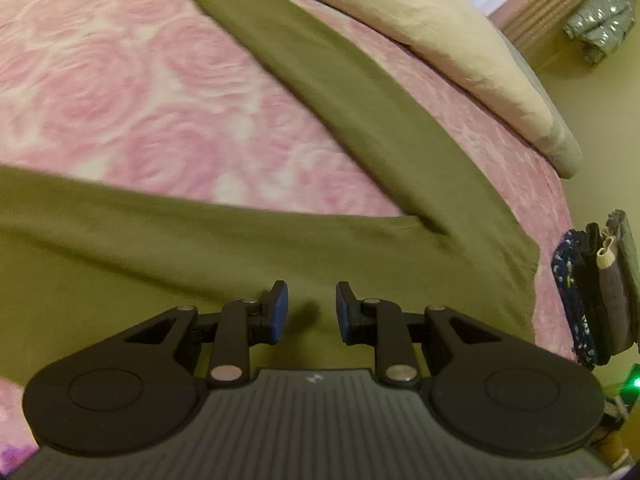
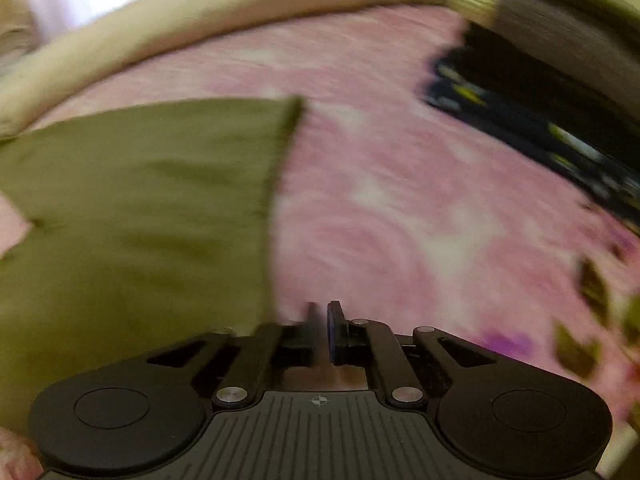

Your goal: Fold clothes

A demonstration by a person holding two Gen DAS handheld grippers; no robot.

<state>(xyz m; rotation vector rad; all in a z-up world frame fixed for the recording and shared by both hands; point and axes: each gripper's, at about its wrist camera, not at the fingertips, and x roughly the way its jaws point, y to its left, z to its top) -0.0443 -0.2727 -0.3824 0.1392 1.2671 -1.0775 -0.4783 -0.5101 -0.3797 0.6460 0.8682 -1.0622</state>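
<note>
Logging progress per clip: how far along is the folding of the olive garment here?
Done: the olive garment lies spread on the pink bedspread, and a stack of other clothes sits at the bed's edge. In hand: nothing; the left gripper is open above the cloth, and the right gripper, nearly shut, looks empty beside the garment's edge. Left: no fold visible yet.

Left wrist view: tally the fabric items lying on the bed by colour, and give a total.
Olive green garment: 1
Pink rose-patterned bedspread: 1
Cream duvet: 1
Total: 3
The stack of folded clothes at the right edge is left out; its pieces cannot be counted apart.
</note>
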